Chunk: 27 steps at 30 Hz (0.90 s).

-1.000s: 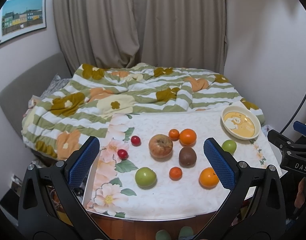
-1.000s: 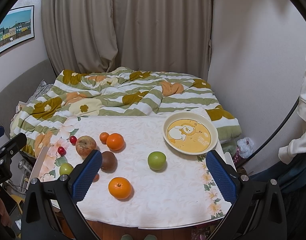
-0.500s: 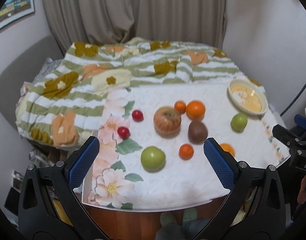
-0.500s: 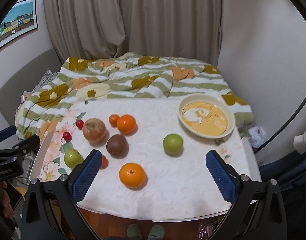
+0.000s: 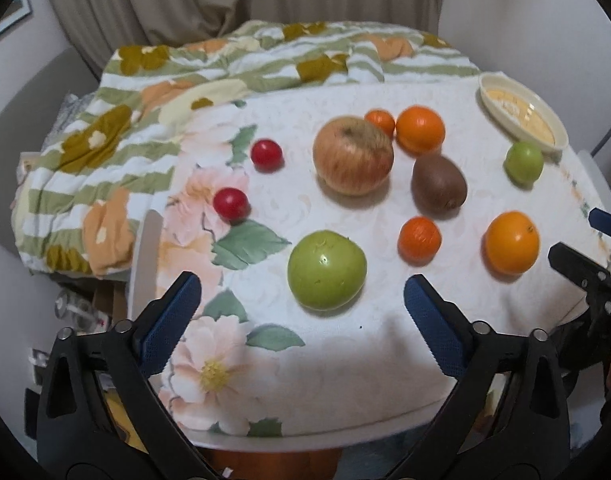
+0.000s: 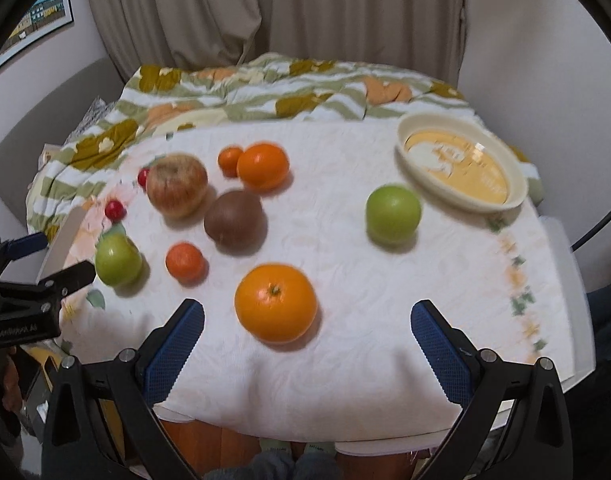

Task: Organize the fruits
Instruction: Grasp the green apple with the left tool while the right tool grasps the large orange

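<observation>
From the left wrist view, the left gripper (image 5: 299, 312) hangs over the near edge of the table (image 5: 345, 364), its 2 blue ribbed pads wide apart and holding nothing. Just ahead of it lies a green apple (image 5: 326, 269), round, smooth and a little glossy. I judge it firm and rather heavy, so the pads should take it across its widest part, at the sides, because the waxy skin can slip. Behind it are 2 small red cherry tomatoes (image 5: 231, 203), which look soft and thin-skinned and need a light squeeze only. Further back stand a big striped apple (image 5: 353, 155), a brown fuzzy kiwi (image 5: 438, 182), 1 small mandarin (image 5: 419, 239) and an orange (image 5: 512, 241). The cream bowl (image 5: 501, 84) waits empty at the far right corner. The tablecloth (image 5: 233, 360) is soft and flowered.

From the right wrist view, the right gripper (image 6: 307, 344) also has its pads spread wide, with nothing between them. A large orange (image 6: 276, 308) sits just in front, between the pads' line of reach. Its dimpled peel should give good friction; it looks dense, so a grip at the middle is best. A second green apple (image 6: 393, 213) rests close beside the bowl (image 6: 409, 130), which seems hard plastic or ceramic; I cannot tell which. No fruit is in the bowl yet.
</observation>
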{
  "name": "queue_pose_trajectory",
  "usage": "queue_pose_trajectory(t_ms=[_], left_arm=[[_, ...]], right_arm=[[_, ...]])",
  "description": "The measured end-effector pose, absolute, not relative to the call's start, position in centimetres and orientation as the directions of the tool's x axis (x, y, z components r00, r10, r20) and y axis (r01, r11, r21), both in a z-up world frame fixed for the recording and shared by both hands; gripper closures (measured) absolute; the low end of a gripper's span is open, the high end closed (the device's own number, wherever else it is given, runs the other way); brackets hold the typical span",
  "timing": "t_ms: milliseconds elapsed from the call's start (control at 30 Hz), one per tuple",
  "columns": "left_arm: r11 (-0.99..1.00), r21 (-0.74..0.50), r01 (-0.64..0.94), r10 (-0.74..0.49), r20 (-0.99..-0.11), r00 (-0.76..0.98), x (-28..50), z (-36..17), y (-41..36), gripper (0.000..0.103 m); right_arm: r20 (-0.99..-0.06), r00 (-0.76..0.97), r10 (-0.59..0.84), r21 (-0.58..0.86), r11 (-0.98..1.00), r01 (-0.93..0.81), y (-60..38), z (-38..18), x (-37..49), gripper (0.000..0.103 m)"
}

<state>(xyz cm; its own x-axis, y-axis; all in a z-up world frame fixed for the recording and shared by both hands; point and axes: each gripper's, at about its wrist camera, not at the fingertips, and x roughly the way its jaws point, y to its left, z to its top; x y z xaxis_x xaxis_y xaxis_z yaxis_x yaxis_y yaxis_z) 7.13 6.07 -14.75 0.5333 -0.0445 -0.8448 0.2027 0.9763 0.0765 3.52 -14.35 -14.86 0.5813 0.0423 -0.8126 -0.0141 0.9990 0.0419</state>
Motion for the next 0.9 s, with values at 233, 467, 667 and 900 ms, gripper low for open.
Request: queue_pose_trajectory(t_ms=[233, 467, 667, 900], left_arm=[[0.967, 0.077, 0.244, -0.048, -0.882, 0.469, 8.8, -18.0, 5.2, 0.011], [0.962, 0.061, 0.265, -0.062, -0.9, 0.432, 10.3, -19.4, 5.1, 0.027], [0.955, 0.043, 0.294, -0.089, -0.904, 0.418, 10.7, -19.9, 4.6, 0.04], [0.956, 0.031, 0.291, -0.097, -0.905, 0.415, 10.2, -19.9, 4.8, 0.04]], right_arm=[[-0.849, 0.526, 0.05, 0.044, 0.999, -0.024, -13.9, -18.0, 4.3, 0.0], [-0.864, 0.501, 0.046, 0.037, 0.999, -0.028, -13.6, -19.0, 5.0, 0.0], [-0.875, 0.481, 0.052, 0.04, 0.999, -0.034, -13.7, -19.7, 5.6, 0.0], [-0.888, 0.454, 0.075, 0.066, 0.997, -0.035, -13.6, -20.4, 6.2, 0.007]])
